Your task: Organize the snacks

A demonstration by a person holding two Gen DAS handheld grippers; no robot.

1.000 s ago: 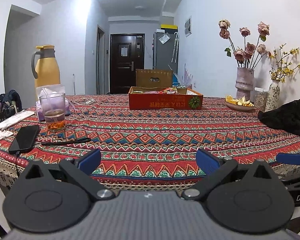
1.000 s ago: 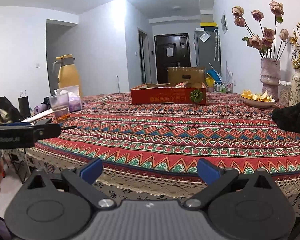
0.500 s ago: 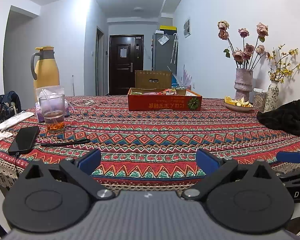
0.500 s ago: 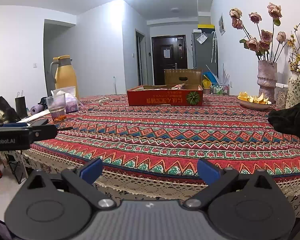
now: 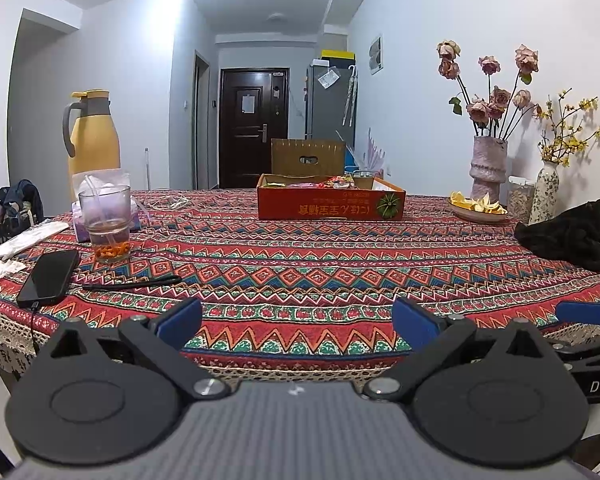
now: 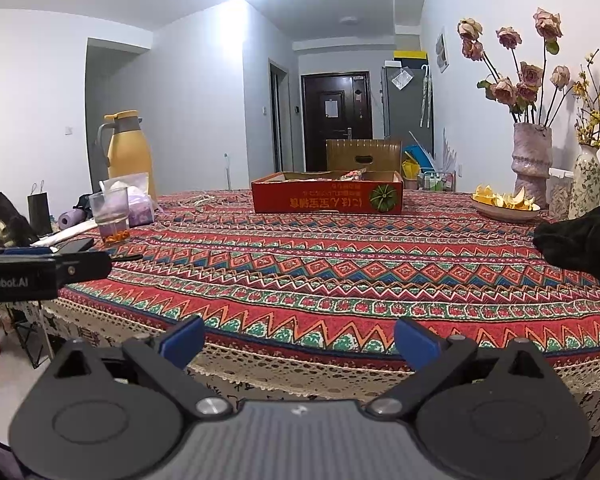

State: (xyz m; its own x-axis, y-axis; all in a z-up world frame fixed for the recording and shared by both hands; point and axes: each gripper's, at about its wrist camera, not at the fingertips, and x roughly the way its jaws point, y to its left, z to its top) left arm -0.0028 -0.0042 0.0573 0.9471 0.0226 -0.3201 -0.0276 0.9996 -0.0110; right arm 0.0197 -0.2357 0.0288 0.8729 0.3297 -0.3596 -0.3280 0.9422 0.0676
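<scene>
The box (image 5: 331,200) sits on the table (image 5: 300,264) at 12 o'clock. Glass (image 5: 105,222) and phone (image 5: 49,272) lie at 10 o'clock; the vase (image 5: 487,168) stands at 2 o'clock.

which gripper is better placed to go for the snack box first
Left, narrowly. The left hand-held gripper is open over the table edge, the red snack box straight ahead. The right hand-held gripper, also open, sits off the edge.

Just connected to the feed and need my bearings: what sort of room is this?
Most likely a home dining area: a table under a patterned tablecloth, a red snack box at its far side, vases of dried flowers, and an entry door down the hallway.
</scene>
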